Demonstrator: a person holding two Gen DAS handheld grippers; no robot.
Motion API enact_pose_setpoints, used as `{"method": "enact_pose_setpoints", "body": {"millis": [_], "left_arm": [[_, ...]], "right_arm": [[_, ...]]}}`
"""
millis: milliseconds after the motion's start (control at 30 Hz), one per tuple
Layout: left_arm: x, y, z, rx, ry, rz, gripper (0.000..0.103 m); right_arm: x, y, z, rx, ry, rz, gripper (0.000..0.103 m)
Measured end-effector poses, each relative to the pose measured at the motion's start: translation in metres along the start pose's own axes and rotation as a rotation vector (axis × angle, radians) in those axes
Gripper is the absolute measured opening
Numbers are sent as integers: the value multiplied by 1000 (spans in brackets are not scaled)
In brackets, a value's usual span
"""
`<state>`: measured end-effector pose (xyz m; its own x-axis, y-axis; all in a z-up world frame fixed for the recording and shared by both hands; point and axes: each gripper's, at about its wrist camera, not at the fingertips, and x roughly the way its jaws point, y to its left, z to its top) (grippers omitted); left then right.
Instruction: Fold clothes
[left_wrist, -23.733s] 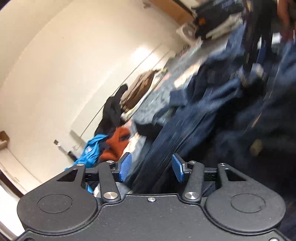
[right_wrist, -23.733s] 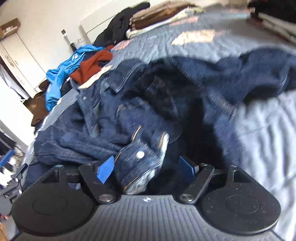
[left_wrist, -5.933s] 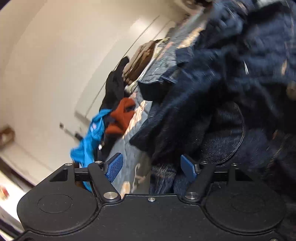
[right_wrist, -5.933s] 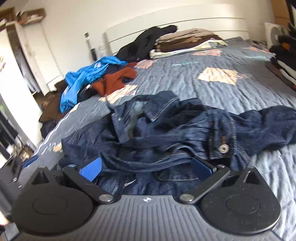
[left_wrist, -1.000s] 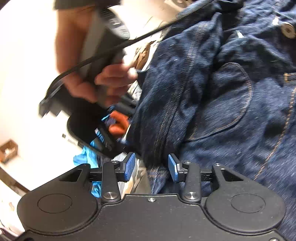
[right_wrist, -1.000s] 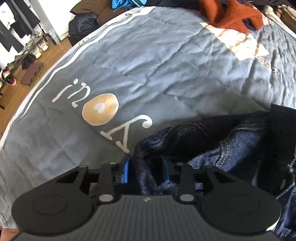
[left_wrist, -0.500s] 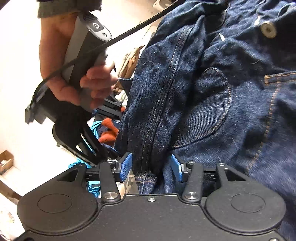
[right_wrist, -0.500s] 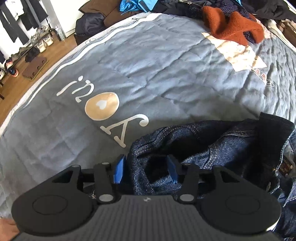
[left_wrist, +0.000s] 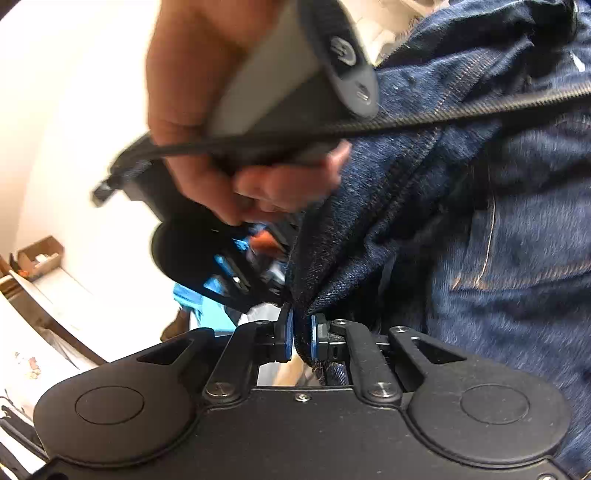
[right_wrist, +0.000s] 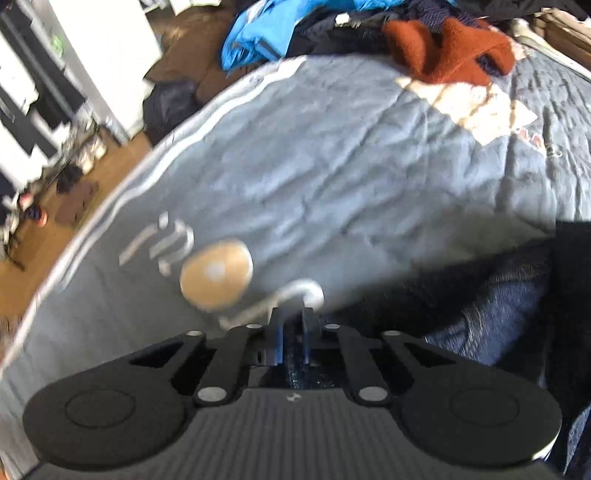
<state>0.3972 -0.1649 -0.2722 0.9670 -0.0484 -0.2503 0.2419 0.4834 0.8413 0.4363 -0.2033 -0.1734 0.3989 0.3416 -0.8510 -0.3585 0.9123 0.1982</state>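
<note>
The person is pinching the dark denim garment at two spots close together, presumably to get hold of an edge before spreading it for a fold. The left claw has just been closing and is now clamped on a bunched edge of the denim, the cloth trapped between its blue pads; most of the garment is hanging up and to the right of it, off the bed there. The right claw has likewise just been closing and is gripping a strip of denim between its pads, pointing steeply down over the grey quilted bed, where the rest of the garment is lying bunched at the right side. The person's right hand is wrapping around its grey handle, just beside the left claw, with a black cable crossing the fabric. Holding both points tight should let the edge be drawn taut. An orange sweater and a blue garment are waiting at the far end of the bed.
</note>
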Motion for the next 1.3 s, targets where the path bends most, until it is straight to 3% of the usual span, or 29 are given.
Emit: {"method": "enact_pose_setpoints", "body": {"millis": [100,167,367,467,567,700,833,967,1033,1067,1100,1133,1167,1267,1300], "left_arm": [[8,-11,-7,56,33,-43,9],[8,-20,-10,98,18,-12,10],[13,-12,1,67,33,-29,13],[13,-17,3,98,32,-18,16],[17,-21,2,118,28,-15,17],[17,-21,0,113,6,-27,17],[15,-25,-2,121,-3,-29,17],[16,-26,1,110,5,-43,17],[19,-23,0,94,-7,-60,13],[20,-21,-1,85,-13,-69,13],[17,-18,-2,73,-24,-89,11],[14,-16,-3,75,-35,-108,9],[10,-13,-3,80,-39,-130,9],[12,-8,2,47,-14,-164,9],[14,-12,2,47,-5,-153,9]], "right_arm": [[10,9,12,-32,18,-20,7],[13,10,13,-59,67,-37,8],[-11,9,10,-147,149,-40,13],[-17,8,5,-195,212,-52,23],[-13,8,1,-196,264,-52,24],[-12,17,-3,-297,284,-83,28],[-8,8,-4,-313,328,-80,36],[-6,4,-10,-313,305,-86,40],[-2,8,-15,-331,269,-107,39],[0,12,-19,-365,237,-124,34],[2,14,-21,-362,205,-134,21],[3,15,-22,-358,173,-145,16],[4,17,-24,-354,141,-157,0],[19,12,-26,-447,43,-443,0],[20,1,-23,-385,65,-378,0]]}}
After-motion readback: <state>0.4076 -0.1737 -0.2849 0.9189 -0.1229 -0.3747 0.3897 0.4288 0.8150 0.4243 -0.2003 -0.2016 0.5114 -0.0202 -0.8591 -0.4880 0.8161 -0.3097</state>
